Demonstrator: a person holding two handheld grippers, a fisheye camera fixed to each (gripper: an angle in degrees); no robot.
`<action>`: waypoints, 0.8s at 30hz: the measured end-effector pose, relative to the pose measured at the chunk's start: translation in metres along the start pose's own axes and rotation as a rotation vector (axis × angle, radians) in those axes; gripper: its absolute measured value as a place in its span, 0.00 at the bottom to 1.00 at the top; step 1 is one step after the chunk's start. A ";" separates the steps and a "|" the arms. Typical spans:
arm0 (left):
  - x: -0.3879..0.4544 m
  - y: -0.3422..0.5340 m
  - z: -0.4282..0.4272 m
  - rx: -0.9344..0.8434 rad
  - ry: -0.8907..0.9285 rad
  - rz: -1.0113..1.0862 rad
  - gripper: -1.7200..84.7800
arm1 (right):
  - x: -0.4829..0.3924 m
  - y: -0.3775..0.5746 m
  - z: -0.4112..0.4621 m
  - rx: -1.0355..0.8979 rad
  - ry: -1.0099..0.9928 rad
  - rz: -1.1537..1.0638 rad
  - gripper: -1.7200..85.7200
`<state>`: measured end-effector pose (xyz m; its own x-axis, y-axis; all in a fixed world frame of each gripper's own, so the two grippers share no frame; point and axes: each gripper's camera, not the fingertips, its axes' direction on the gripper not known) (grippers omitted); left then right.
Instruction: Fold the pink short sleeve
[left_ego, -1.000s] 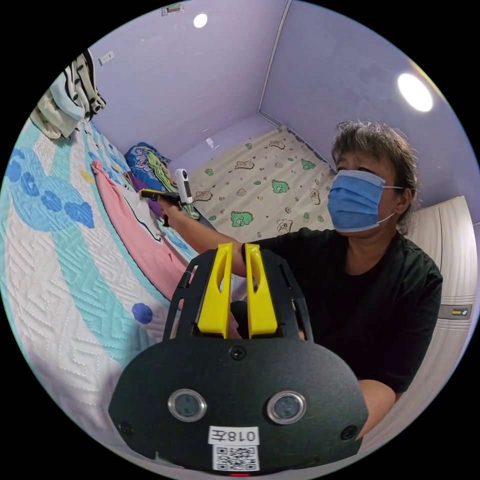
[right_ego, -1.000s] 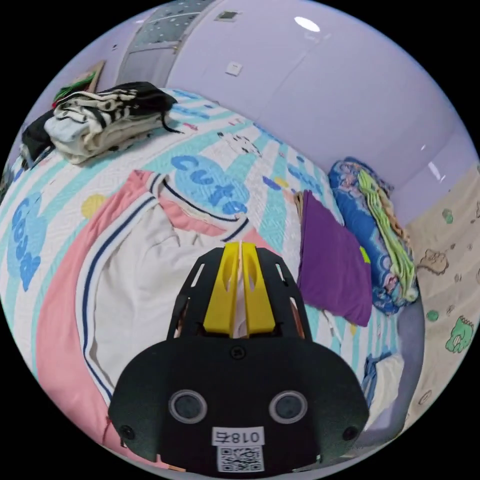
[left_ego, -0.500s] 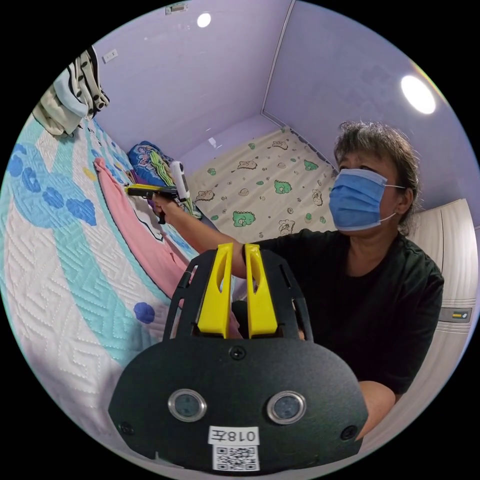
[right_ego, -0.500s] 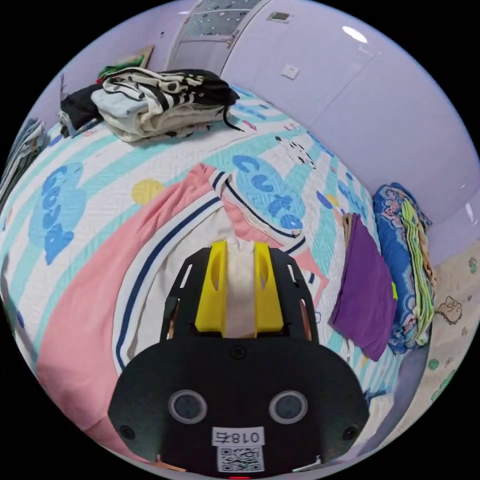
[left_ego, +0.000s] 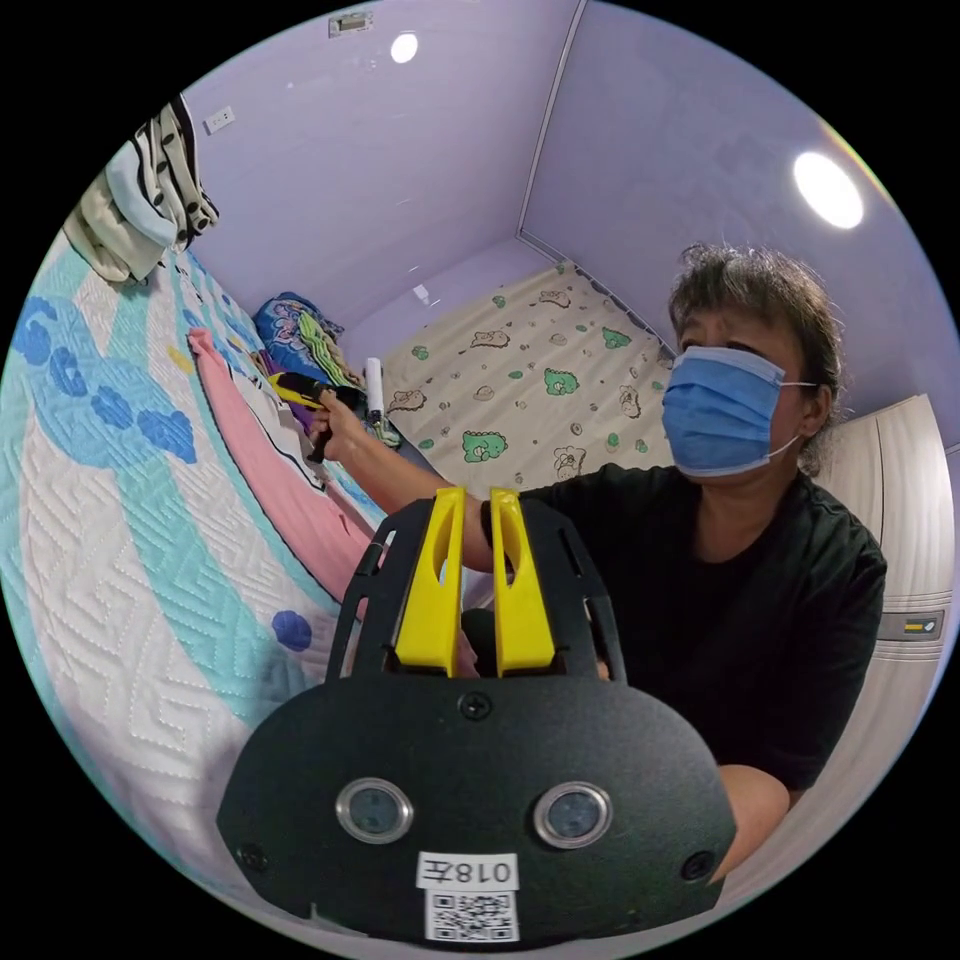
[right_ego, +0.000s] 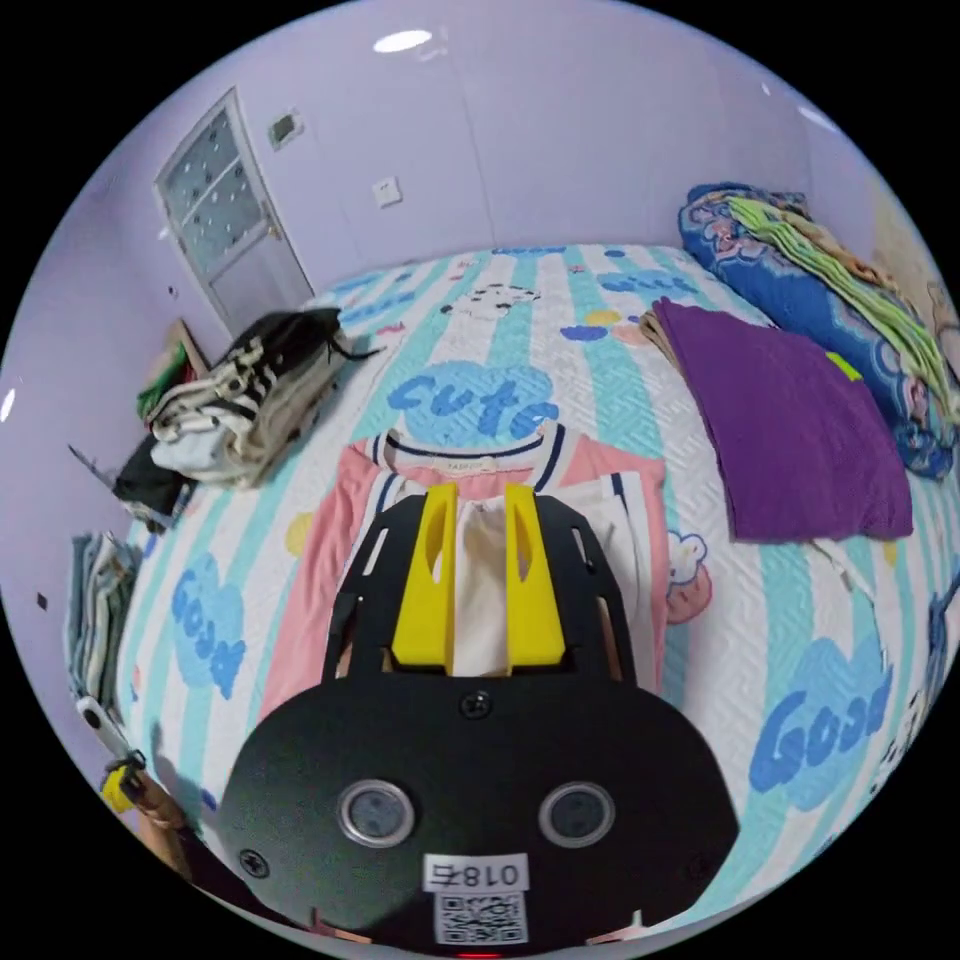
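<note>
**Pink short sleeve lying flat on the bed, right gripper above it**

The right gripper view is showing the pink short sleeve (right_ego: 320, 590) spread on the bed cover (right_ego: 800, 620) at the centre of the frame, with its collar toward the top. The right gripper (right_ego: 480, 490) is hanging over the cream front panel, and its jaws are standing apart with the cloth visible between them. A purple cloth (right_ego: 800, 440) is lying at the right of the frame and a pile of folded clothes (right_ego: 250, 400) at the left.

The left gripper view is showing the shirt as a pink strip at the left of the frame. It is also showing the person, whose hand (left_ego: 335, 425) is reaching out with a straight arm and holding the right gripper over the shirt.

The left gripper (left_ego: 468, 495) is keeping its jaws close, with a thin gap. Pink cloth is showing at their base, but I cannot tell if they are clamping it.

The bed cover is carrying the printed words "cute" and "Good". The collar tag is too small to read.
</note>
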<state>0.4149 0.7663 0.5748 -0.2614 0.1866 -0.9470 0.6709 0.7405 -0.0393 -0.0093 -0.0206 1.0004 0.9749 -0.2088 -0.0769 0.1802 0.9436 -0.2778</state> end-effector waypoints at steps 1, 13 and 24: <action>0.002 -0.001 0.003 -0.001 -0.005 0.000 0.08 | 0.007 0.004 -0.011 0.028 -0.031 0.020 0.11; 0.043 -0.003 0.103 -0.350 -0.208 -0.018 0.11 | 0.119 0.210 -0.227 -0.082 -0.327 0.037 0.09; 0.107 0.055 0.201 -0.569 -0.512 -0.239 0.12 | 0.189 0.330 -0.258 -0.392 -0.376 0.142 0.12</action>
<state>0.5632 0.6969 0.4068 0.0896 -0.2361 -0.9676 0.1442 0.9643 -0.2219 0.2005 0.1851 0.6476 0.9784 0.0868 0.1876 0.0522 0.7744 -0.6306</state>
